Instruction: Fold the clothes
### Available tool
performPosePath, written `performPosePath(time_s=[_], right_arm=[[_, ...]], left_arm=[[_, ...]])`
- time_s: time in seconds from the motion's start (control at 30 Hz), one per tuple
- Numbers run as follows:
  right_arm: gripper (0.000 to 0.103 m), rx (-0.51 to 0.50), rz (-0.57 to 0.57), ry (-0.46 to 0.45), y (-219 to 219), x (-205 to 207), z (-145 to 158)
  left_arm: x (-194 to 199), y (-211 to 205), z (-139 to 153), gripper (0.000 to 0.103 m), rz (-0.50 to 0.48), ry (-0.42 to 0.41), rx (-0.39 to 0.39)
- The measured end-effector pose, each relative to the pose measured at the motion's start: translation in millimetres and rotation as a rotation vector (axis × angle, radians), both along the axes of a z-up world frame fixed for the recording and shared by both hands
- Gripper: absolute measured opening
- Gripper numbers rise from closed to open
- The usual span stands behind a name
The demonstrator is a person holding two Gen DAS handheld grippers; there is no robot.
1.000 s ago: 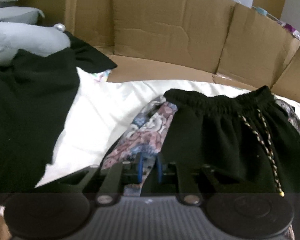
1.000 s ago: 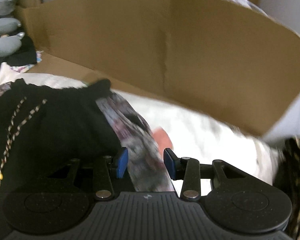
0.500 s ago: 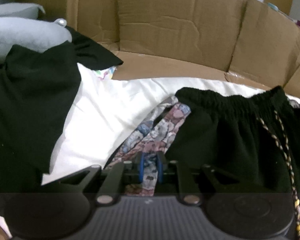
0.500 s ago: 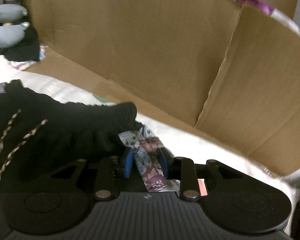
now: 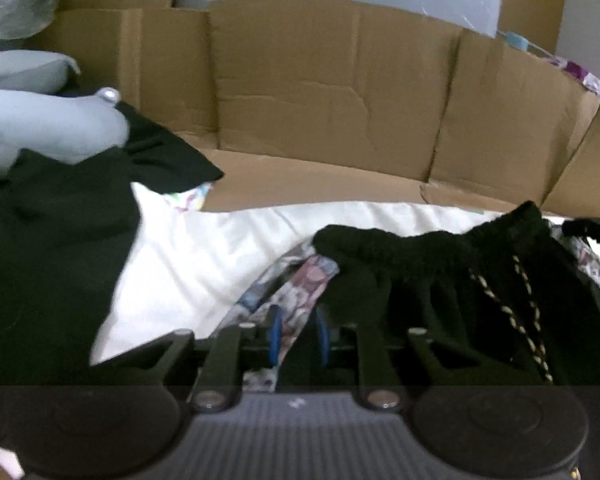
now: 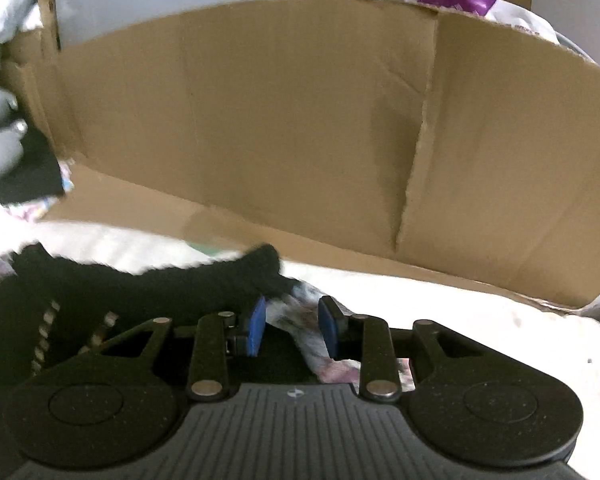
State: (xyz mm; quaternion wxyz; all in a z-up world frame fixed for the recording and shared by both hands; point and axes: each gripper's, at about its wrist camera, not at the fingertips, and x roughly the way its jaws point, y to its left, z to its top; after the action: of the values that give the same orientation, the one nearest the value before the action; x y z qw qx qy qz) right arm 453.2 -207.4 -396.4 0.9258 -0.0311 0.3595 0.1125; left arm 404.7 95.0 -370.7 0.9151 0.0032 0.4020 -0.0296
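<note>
Two grippers working, left gripper (image 5: 298, 334) clamped on floral fabric (image 5: 300, 286), right gripper (image 6: 292, 330) parted around it, black shorts (image 5: 440, 280) on white sheet (image 5: 220, 248), cardboard box (image 5: 320, 88) walls behind.

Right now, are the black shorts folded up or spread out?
Spread out: the black shorts lie with waistband stretched wide and drawstring showing. Lower part hidden.

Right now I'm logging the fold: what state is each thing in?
left hand-held gripper: shut on floral fabric
right hand-held gripper: blue pads either side of the floral fabric; grip unclear
black shorts: bunched, drawstring untied
white sheet: spread, wrinkled
</note>
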Motion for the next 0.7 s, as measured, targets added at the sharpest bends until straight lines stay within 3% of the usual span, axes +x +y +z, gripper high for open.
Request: performPosePath(time_s=[0.07, 0.27, 0.7], right_arm=[[0.036, -0.005, 0.031, -0.014, 9, -4, 0], [0.036, -0.054, 0.099, 0.089, 24, -4, -30], [0.037, -0.024, 0.128, 0.092, 13, 16, -42]], left_arm=[[8, -4, -4, 0.021, -0.009, 0.011, 0.000], [23, -1, -28, 0.021, 0.029, 0.075, 0.019], [29, -4, -31, 0.023, 0.061, 0.061, 0.032]])
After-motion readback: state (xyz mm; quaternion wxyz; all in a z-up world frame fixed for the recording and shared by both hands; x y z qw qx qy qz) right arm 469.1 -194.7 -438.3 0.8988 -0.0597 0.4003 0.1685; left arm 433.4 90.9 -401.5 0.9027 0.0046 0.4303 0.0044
